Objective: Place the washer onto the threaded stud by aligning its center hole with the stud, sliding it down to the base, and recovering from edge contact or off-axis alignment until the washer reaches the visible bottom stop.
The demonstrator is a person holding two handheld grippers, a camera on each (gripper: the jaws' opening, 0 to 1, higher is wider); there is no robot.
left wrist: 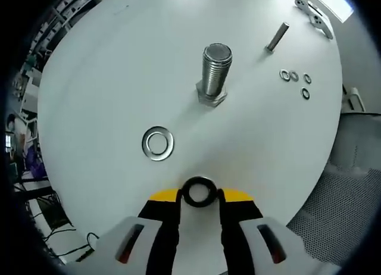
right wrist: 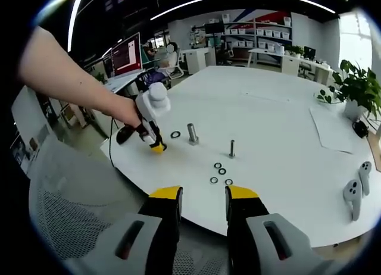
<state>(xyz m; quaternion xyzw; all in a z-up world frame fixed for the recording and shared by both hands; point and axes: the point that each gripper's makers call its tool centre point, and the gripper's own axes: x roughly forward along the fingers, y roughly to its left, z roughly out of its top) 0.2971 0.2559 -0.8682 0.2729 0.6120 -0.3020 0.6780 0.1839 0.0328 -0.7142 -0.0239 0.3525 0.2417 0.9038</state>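
My left gripper [left wrist: 199,194] is clamped on a dark washer [left wrist: 198,191], short of the threaded stud [left wrist: 215,72] beyond; placement remains. My right gripper [right wrist: 203,199] hangs open, empty.

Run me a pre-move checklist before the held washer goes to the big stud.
1. Dark washer held in left gripper: ok.
2. Threaded stud upright on its hex base: ok.
3. Washer hole lined up over stud: not ok, the stud stands well ahead.
4. Path: silver washer lies flat, left of the line to the stud: ok.
5. Right gripper open, back off the table edge: ok.
6. Hole fits stud: cannot tell.
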